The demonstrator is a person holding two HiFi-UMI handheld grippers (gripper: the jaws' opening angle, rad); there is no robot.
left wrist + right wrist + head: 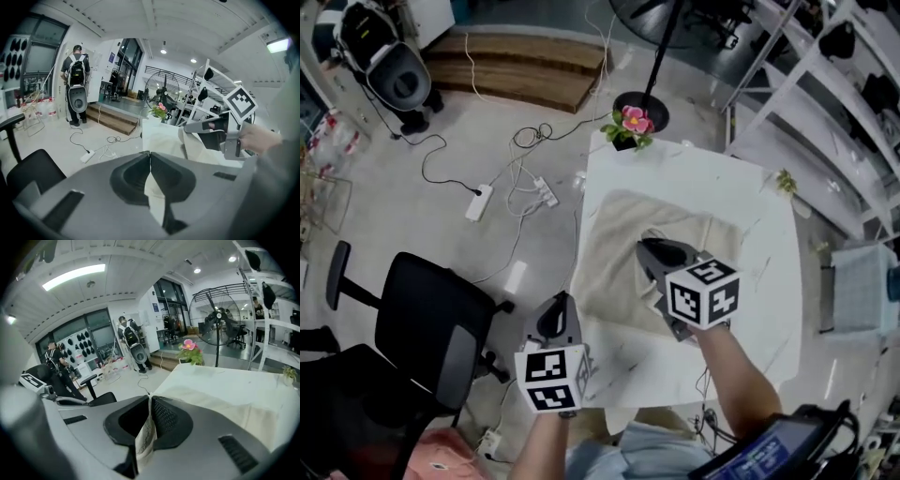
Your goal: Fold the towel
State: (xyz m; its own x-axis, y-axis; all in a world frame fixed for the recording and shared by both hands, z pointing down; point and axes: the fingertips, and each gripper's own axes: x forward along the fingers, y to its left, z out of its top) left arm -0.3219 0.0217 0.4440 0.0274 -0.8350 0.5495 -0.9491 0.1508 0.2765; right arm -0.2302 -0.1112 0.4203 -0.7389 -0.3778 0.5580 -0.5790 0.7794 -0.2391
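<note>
Head view: a white, square, marble-patterned table (pixel 769 281) carries the beige cloth towel (pixel 614 253), which lies spread over the table's left half. The left gripper (pixel 555 315) sits at the table's near-left corner, at the towel's near edge. The right gripper (pixel 653 247) is above the middle of the table, over the towel. A pink potted flower (pixel 633 124) stands on the table's far edge. A black office chair (pixel 431 319) is on the floor left of the table, and a white power strip (pixel 479 202) lies beyond it, also left of the table.

Left gripper view: the left gripper (pixel 150 155) has its jaws pressed together on a pale fold of the towel (pixel 153 190), which hangs down between them. Over the table (pixel 159 133), the right gripper (pixel 197 126) has towel cloth hanging under it.

Right gripper view: the right gripper (pixel 150 397) has its jaws closed narrowly on a bunched edge of the towel (pixel 145 437), and the rest of the cloth runs off across the table (pixel 225 380). The flower (pixel 189 350) stands at the table's far end, with a black standing fan (pixel 217 329) behind the table.
</note>
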